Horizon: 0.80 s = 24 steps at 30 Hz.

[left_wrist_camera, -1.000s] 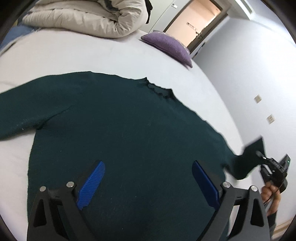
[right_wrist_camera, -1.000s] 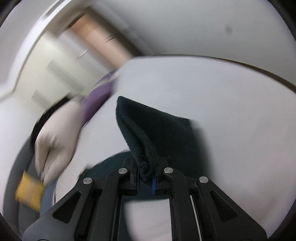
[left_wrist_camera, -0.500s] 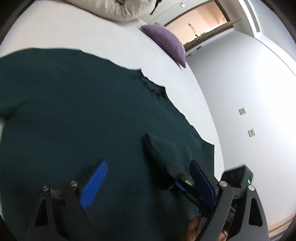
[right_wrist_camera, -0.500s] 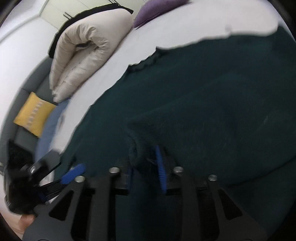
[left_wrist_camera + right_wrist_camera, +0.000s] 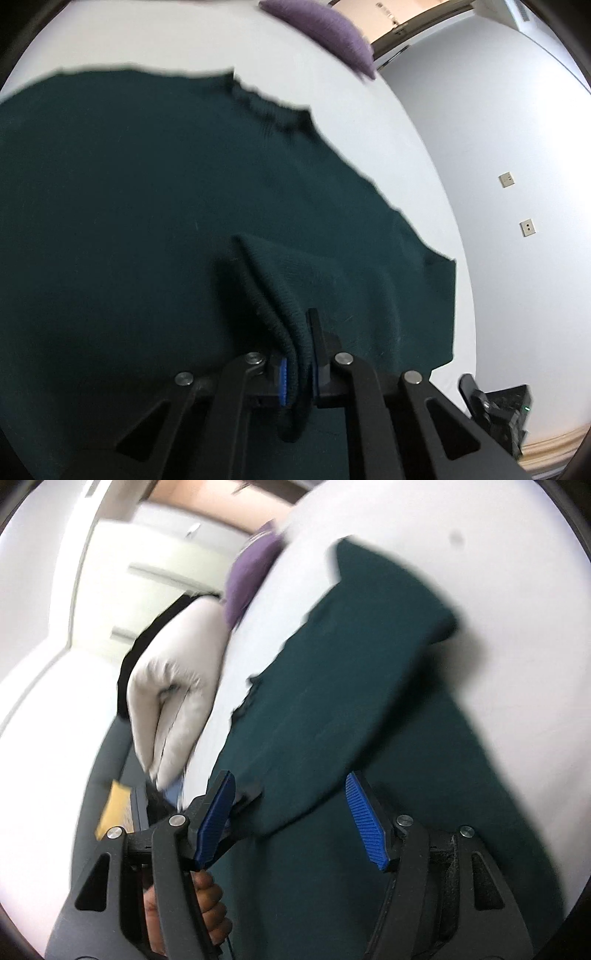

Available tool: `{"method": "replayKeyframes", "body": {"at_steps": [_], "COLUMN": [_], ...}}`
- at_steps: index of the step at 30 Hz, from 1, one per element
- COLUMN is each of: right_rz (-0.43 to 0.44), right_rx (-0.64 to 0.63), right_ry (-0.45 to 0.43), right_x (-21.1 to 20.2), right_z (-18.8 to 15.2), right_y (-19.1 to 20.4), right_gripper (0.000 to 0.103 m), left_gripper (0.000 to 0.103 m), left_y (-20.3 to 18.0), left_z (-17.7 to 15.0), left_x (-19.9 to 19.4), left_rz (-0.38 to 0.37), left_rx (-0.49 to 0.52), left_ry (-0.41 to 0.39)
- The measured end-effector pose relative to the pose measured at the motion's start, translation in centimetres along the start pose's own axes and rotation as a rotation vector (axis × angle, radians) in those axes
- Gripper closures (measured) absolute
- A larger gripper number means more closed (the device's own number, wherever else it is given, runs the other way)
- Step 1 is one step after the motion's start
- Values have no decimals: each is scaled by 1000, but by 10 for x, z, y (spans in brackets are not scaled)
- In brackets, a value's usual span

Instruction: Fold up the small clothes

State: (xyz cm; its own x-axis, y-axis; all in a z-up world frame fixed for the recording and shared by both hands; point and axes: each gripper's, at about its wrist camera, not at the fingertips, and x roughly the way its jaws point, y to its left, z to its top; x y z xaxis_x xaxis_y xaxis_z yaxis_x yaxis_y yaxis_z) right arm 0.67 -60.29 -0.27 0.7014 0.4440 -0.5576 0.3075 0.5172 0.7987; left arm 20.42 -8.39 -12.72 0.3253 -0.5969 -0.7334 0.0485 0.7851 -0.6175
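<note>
Left gripper (image 5: 299,363) clenched on sleeve cuff (image 5: 284,332) of green sweater (image 5: 129,192) on bed (image 5: 388,122); right gripper (image 5: 291,819) jaws opening, sleeve lying loose between

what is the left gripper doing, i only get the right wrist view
Observer: The left gripper has its fingers shut on the sleeve cuff.
Operator: is that cuff over the sweater or out on the bed
Observer: Over the sweater. The sleeve is folded across its front, well inside the far edge.
Operator: what's past that far edge
Observer: A strip of bare bed, then a wall with two wall sockets.
</note>
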Motion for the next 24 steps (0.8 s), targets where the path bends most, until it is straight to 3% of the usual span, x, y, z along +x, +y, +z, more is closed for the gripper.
{"method": "replayKeyframes", "body": {"at_steps": [10, 18, 21, 24], "right_rz": [72, 68, 70, 68], "right_rx": [166, 251, 242, 241], "right_ry": [-29, -122, -127, -129], "right_x": [20, 26, 23, 21], "right_z": [33, 65, 69, 70], "right_y": [-15, -31, -36, -46], "right_gripper": [41, 43, 48, 61], "left_gripper": [94, 94, 94, 94], "left_y": [21, 60, 72, 82], "left_z": [36, 46, 46, 47], "left_x": [-76, -55, -39, -28], "left_rz": [26, 79, 91, 99], "left_rx": [20, -21, -39, -46], "left_ry": [-222, -208, -187, -176]}}
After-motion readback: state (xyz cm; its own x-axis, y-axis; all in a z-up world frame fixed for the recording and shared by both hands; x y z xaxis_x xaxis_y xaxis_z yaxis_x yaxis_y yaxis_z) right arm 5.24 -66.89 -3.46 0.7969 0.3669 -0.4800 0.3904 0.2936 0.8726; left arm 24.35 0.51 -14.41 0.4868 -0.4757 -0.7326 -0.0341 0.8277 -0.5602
